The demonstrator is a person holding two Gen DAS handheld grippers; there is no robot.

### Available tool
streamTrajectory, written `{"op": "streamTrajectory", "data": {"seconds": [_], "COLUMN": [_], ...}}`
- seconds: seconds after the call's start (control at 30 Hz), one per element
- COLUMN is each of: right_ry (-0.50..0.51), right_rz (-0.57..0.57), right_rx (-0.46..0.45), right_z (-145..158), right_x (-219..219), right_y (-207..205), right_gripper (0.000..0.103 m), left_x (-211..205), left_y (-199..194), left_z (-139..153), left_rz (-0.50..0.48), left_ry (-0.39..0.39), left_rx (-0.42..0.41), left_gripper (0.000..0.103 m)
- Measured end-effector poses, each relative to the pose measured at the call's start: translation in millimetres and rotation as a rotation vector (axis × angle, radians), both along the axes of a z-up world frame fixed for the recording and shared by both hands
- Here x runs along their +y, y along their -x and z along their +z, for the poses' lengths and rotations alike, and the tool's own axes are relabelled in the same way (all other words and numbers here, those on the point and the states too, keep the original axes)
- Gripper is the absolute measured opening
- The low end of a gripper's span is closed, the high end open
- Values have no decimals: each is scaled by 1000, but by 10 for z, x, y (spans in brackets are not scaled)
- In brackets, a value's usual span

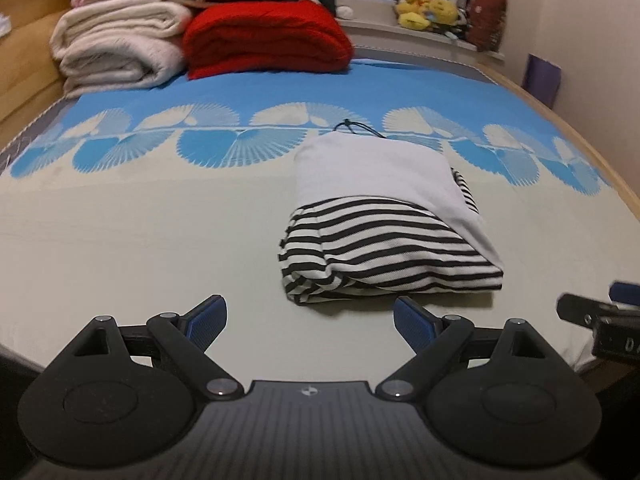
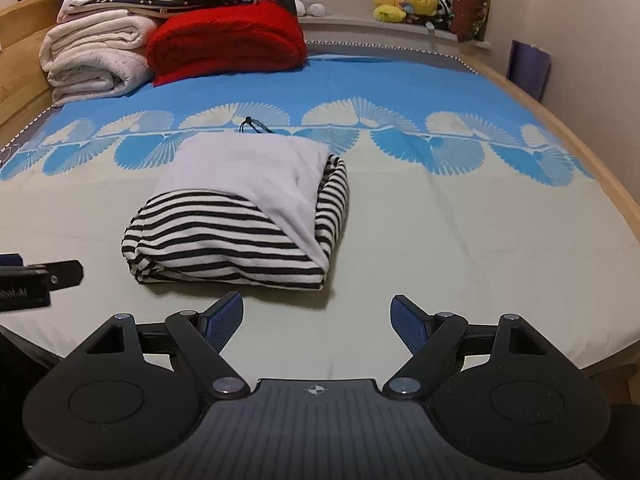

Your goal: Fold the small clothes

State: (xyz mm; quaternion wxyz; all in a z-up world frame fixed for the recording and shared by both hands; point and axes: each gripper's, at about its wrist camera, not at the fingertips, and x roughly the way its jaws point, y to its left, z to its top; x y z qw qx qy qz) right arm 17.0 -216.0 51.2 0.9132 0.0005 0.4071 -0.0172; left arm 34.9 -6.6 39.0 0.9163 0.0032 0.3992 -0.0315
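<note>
A black-and-white striped garment with a plain white part (image 1: 384,224) lies folded into a compact bundle on the bed sheet (image 1: 140,240). A dark drawstring shows at its far edge. My left gripper (image 1: 310,322) hovers in front of its near edge, jaws wide open with nothing between them. In the right wrist view the same folded garment (image 2: 240,220) lies ahead and to the left. My right gripper (image 2: 316,322) is open and empty just short of it. Each gripper shows at the edge of the other's view.
Folded white blankets (image 1: 120,48) and a red blanket (image 1: 264,36) are stacked at the far left of the bed. Plush toys (image 2: 408,4) sit on the windowsill. A wooden bed frame (image 2: 560,120) runs along the right side, by the wall.
</note>
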Motion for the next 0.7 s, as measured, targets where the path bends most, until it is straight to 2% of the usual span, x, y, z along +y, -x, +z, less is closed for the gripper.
{"op": "streamTrajectory", "data": {"seconds": [0.1,0.13,0.27,0.7], "right_ry": [12,12,22,20], "right_rz": [15,19,22,22], "right_rx": [8,6,26,8], "right_z": [-21,-22,-93,-76], "right_x": [54,66,52,46], "right_y": [-29,-33,-38,3], "right_gripper": [82,82,82,82], "left_x": [-20,-10,-19,-62], "left_y": [-59,-65,-85,-43], "left_z": [-84,-88,-104,-112], "left_rz": [3,7,28,-6], "left_ry": [-7,11,-8,-22], "left_rx": [39,37,40,35], "left_gripper": [94,94,94,94]}}
